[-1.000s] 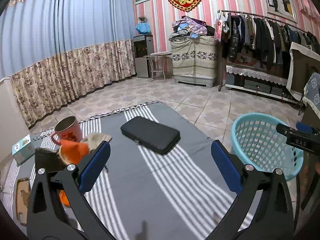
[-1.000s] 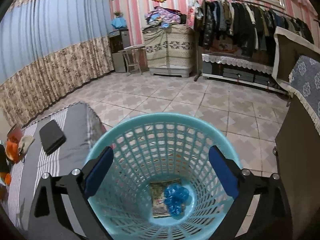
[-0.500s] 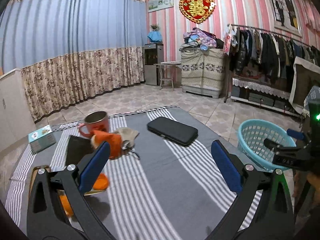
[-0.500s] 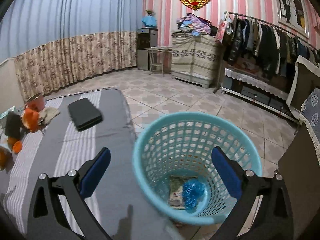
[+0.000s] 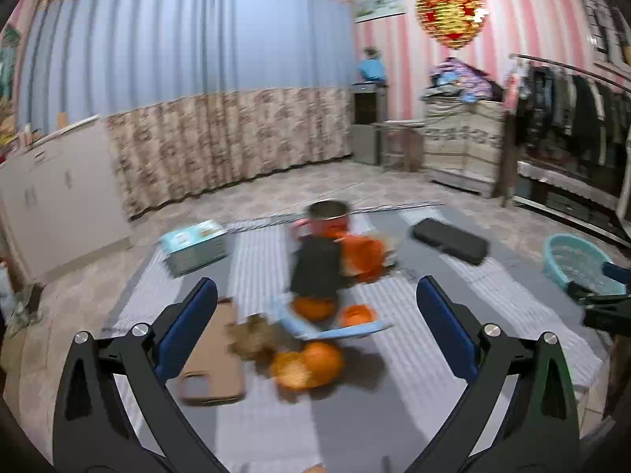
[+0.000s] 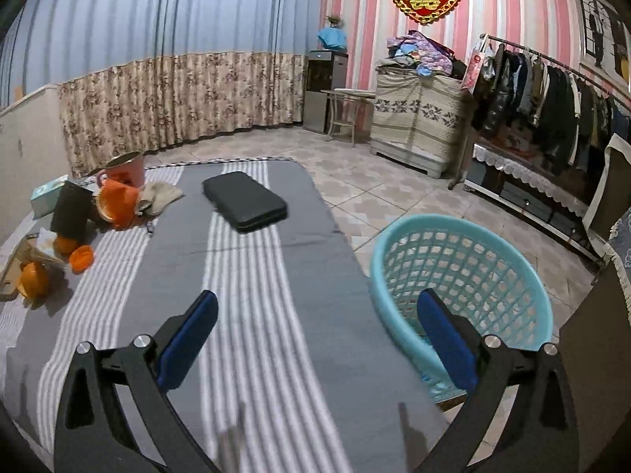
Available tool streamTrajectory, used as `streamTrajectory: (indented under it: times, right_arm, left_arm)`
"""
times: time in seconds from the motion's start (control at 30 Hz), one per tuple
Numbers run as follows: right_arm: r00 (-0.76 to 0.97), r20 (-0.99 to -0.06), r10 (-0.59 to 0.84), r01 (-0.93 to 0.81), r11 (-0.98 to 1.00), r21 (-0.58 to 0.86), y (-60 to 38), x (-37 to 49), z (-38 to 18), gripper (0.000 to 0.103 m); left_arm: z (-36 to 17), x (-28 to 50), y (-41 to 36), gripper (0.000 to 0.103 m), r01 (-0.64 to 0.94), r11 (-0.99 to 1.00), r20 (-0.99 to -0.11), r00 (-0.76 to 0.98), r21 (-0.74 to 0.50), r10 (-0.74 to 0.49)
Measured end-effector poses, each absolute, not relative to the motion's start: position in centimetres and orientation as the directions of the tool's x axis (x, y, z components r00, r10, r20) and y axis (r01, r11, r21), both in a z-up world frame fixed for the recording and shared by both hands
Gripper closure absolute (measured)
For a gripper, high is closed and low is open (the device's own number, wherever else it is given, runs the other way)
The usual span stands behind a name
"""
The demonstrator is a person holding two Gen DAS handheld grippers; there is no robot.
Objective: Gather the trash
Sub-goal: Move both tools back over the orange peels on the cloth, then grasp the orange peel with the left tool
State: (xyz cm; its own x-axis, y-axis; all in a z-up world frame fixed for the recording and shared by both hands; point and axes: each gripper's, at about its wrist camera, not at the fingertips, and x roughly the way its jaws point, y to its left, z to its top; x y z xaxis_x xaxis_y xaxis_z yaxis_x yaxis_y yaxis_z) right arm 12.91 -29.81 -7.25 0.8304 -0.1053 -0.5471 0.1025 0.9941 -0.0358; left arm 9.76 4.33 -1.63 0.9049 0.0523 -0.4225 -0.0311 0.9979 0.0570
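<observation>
On the grey striped cloth (image 6: 252, 295) covering the table, a loose cluster of clutter is sitting at the left end: a pale blue tissue box (image 5: 195, 246), a tan phone case (image 5: 215, 358) lying flat, a crumpled brown scrap (image 5: 252, 339) just beside it, and whole oranges with peel (image 5: 309, 362) next to a pale blue sheet (image 5: 335, 329); this view is blurring, so finer detail is lost. Behind them a black rectangular pouch (image 5: 317, 266) is leaning near a red enamel mug (image 5: 329, 216) and an orange plastic cup (image 6: 114, 205) lying on its side. Further right, a black zipped case (image 6: 244, 201) is lying flat, well apart from the clutter. Off the table's right edge, a turquoise plastic lattice basket (image 6: 465, 276) is standing on the tiled floor. The left gripper (image 5: 315, 329) is hovering over the clutter with its blue-padded jaws spread wide and empty. The right gripper (image 6: 317, 341) is likewise gaping wide, gripping nothing, between cloth and basket.
</observation>
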Motion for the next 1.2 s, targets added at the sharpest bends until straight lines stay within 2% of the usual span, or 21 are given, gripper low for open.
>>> streamTrajectory:
  times: [0.1, 0.27, 0.5, 0.63, 0.73, 0.8, 0.97, 1.2]
  right_arm:
    - [0.829, -0.555, -0.067, 0.082, 0.997, 0.002, -28.7, 12.8, -7.4, 0.004]
    - [0.824, -0.565, -0.051, 0.047, 0.999, -0.021, -26.5, 12.8, -8.1, 0.004]
    - [0.831, -0.557, 0.012, -0.014, 1.0, 0.001, -24.2, 12.9, -8.9, 0.004]
    - [0.841, -0.541, 0.014, -0.001, 1.0, 0.023, -23.7, 13.1, -9.1, 0.004]
    - [0.803, -0.595, 0.03, -0.008, 0.999, 0.039, -23.5, 14.0, -9.4, 0.004]
    - [0.785, -0.619, 0.011, -0.002, 1.0, 0.016, -23.1, 14.3, -9.6, 0.004]
    - [0.79, -0.609, -0.068, 0.028, 0.997, -0.076, -22.3, 14.3, -10.1, 0.004]
    - [0.782, -0.622, -0.041, 0.017, 0.999, -0.045, -22.4, 14.6, -10.4, 0.004]
  left_arm:
    - [-2.4, 9.7, 7.0, 0.005, -0.097, 0.993, -0.435, 0.893, 0.072, 0.118]
    - [-4.3, 10.1, 10.1, 0.005, -0.132, 0.99, -0.477, 0.867, 0.056, 0.143]
    - [-7.8, 10.9, 11.7, 0.005, -0.098, 0.995, -0.59, 0.805, -0.037, 0.058]
    - [-8.6, 11.1, 10.5, 0.005, -0.08, 0.994, -0.596, 0.803, -0.069, 0.023]
    - [-9.3, 11.8, 9.3, 0.005, -0.061, 0.995, -0.611, 0.791, -0.079, 0.0]
    - [-9.9, 12.4, 8.7, 0.005, -0.05, 0.995, -0.623, 0.782, -0.085, -0.014]
    - [-10.7, 14.4, 7.3, 0.005, -0.017, 0.994, -0.675, 0.735, -0.112, -0.064]
    - [-12.1, 17.6, 6.8, 0.006, -0.004, 0.99, -0.762, 0.639, -0.141, -0.106]
